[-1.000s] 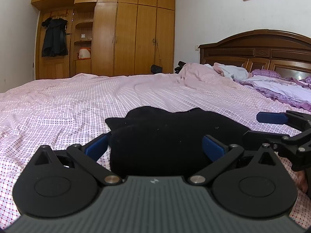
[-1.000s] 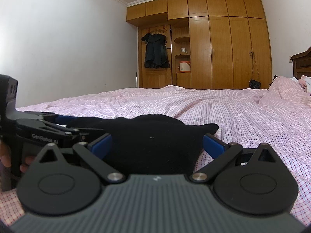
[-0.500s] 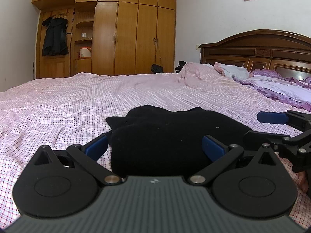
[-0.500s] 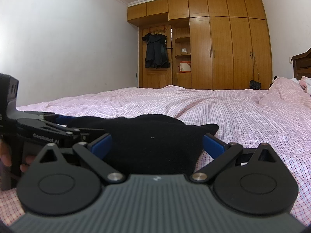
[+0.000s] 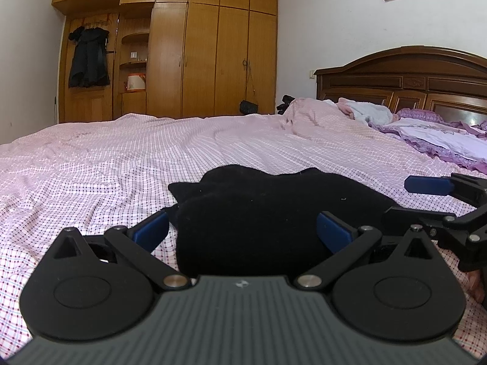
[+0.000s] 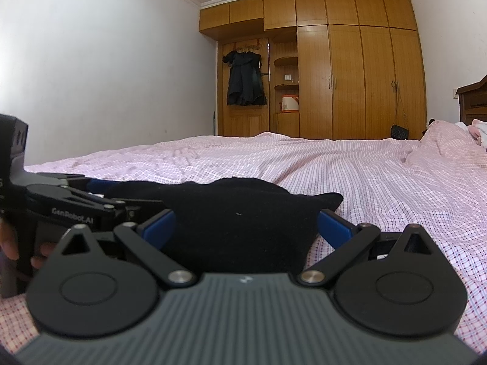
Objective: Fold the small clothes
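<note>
A small black garment (image 5: 258,210) lies bunched on the pink checked bedsheet (image 5: 121,158). My left gripper (image 5: 242,231) is open and low over the sheet, its blue fingers (image 5: 152,231) wide apart on either side of the garment's near end. My right gripper (image 6: 246,225) is also open, and the same black garment (image 6: 243,210) fills the gap between its blue pads (image 6: 333,223). Each gripper shows in the other's view: the right gripper (image 5: 426,200) at the garment's right side, the left gripper (image 6: 100,197) at its left side. The garment's near edge is hidden behind the gripper bodies.
The bed stretches far ahead. Purple and white bedding (image 5: 441,140) and a wooden headboard (image 5: 411,76) are at the right. A wooden wardrobe (image 6: 350,70) with a hanging black coat (image 6: 245,79) fills the far wall. A person's hand (image 6: 12,243) holds the left gripper.
</note>
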Tool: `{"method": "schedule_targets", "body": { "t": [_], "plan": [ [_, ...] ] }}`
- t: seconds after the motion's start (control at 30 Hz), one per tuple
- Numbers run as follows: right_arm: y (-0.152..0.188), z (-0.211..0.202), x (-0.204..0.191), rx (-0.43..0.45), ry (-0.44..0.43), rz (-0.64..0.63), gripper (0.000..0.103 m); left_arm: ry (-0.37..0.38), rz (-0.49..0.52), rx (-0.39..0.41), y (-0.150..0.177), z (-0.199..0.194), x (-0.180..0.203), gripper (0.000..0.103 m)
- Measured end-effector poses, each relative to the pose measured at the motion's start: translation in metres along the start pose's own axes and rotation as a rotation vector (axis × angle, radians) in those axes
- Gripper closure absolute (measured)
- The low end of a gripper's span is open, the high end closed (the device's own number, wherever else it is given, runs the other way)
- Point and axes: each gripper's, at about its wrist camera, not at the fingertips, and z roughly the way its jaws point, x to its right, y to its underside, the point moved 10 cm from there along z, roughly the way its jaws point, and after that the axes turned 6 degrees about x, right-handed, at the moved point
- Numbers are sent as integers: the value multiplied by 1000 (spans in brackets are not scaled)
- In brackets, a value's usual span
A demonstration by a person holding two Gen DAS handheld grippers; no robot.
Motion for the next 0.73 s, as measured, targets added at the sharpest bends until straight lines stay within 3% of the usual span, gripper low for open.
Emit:
{"method": "schedule_targets", "body": {
  "t": [0.73],
  "plan": [
    [0,5,3,-10,-4,-13,1,2,5,3,1,0,1,0]
  ]
}}
